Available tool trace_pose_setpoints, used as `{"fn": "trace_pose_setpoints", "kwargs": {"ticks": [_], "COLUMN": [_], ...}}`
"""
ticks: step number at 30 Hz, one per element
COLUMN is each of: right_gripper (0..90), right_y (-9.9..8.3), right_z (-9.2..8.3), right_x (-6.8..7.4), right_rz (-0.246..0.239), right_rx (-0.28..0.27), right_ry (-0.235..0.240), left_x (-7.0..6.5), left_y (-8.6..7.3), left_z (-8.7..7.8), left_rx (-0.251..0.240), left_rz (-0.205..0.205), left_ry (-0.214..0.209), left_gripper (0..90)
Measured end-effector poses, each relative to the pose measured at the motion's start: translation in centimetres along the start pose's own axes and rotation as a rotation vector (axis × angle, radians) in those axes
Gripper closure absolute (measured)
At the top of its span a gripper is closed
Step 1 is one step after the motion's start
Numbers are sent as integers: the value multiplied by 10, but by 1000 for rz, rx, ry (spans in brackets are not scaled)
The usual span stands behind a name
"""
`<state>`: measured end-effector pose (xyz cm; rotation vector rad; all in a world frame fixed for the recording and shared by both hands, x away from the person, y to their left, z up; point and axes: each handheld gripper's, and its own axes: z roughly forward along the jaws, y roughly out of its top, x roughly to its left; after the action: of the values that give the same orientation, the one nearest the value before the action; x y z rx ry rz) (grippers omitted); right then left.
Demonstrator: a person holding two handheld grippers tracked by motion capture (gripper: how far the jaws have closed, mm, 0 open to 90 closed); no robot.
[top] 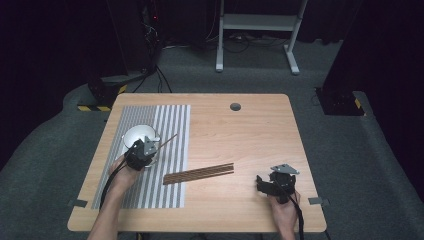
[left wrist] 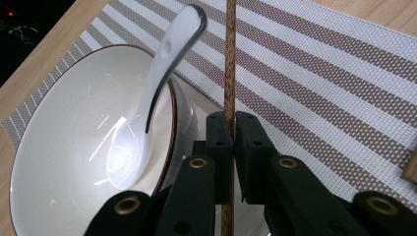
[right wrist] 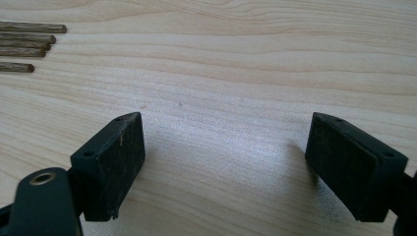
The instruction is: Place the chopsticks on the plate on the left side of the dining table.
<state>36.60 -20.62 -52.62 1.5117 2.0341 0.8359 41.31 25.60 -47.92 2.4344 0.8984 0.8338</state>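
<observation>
1. High view: the left gripper [top: 141, 150] hovers at the near rim of a white bowl [top: 135, 134] on the striped placemat [top: 172, 125], jaws pinched on one wooden chopstick [top: 169, 140] that slants up to the right.
2. A white soup spoon [left wrist: 147, 108] lies in the bowl, just left of the chopstick.
3. More chopsticks [top: 199, 173] lie mid-table.
4. The right gripper [top: 267, 186] rests near the table's [top: 250, 130] right front, jaws wide and empty.
</observation>
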Motion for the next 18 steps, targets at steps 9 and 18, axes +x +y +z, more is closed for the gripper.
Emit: {"fn": "trace_pose_setpoints", "kwargs": {"ticks": [9,18], "right_gripper": [147,147], "right_y": [0,0], "right_z": [0,0], "right_x": [0,0], "right_rz": [2,2], "right_rx": [0,0], "right_ry": [0,0], "left_x": [-2,-4], "left_y": [-1,-3], "left_z": [7,14], "left_rx": [5,20], "left_rz": [3,9], "left_ry": [14,30], "left_gripper": [848,847]}}
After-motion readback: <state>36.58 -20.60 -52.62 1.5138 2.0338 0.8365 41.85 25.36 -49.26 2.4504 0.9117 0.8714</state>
